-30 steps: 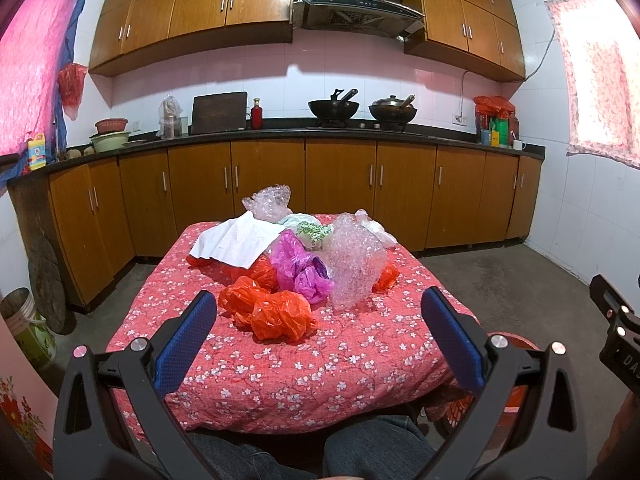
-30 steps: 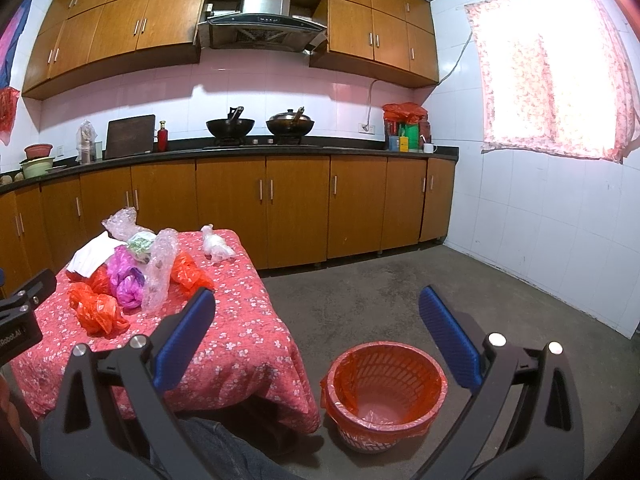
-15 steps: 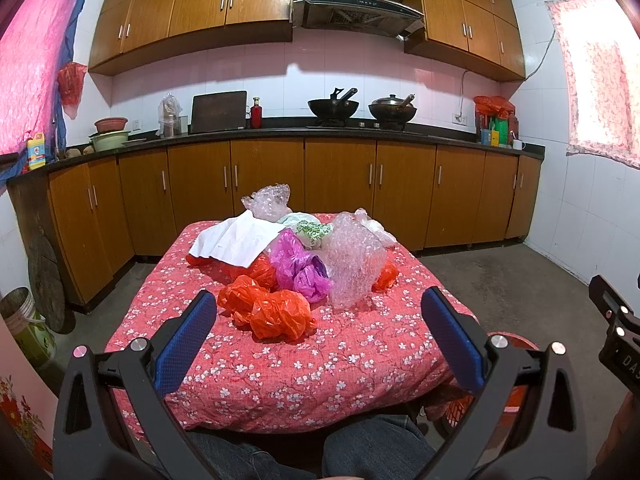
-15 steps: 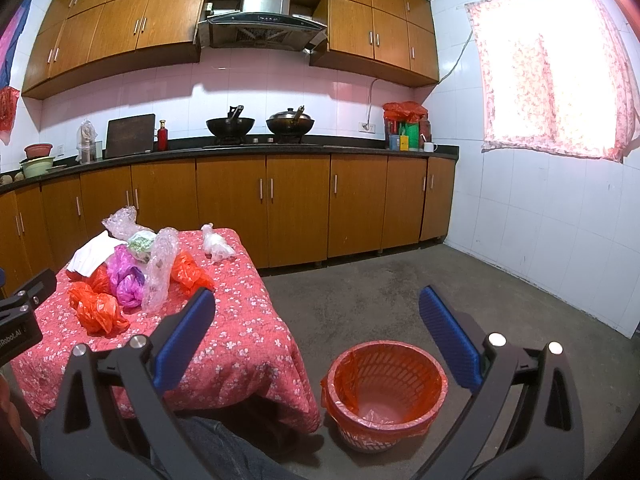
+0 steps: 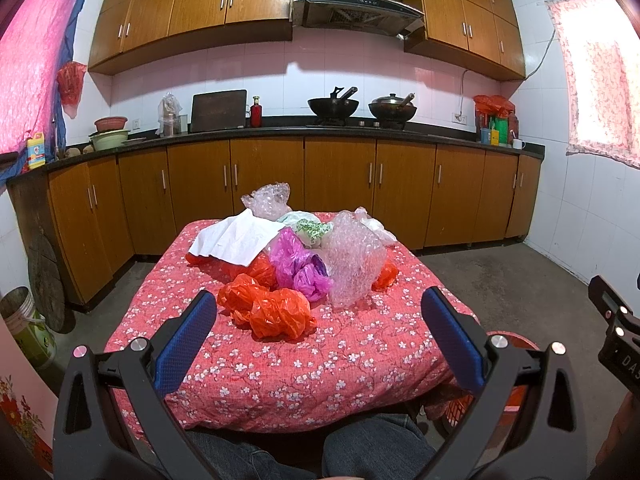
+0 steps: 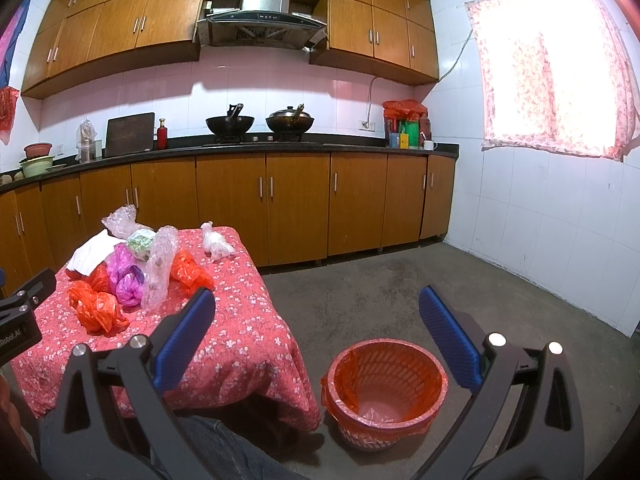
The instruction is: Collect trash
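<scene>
In the left wrist view, the left claw [image 5: 318,320] spreads wide and empty at the lower frame, with the trash pile [image 5: 304,256] of crumpled bags on the red-clothed surface [image 5: 280,376] at center. In the right wrist view, the right claw [image 6: 316,320] also gapes empty; the pile sits at middle left and the orange bin [image 6: 384,392] stands on the floor at lower center.
</scene>
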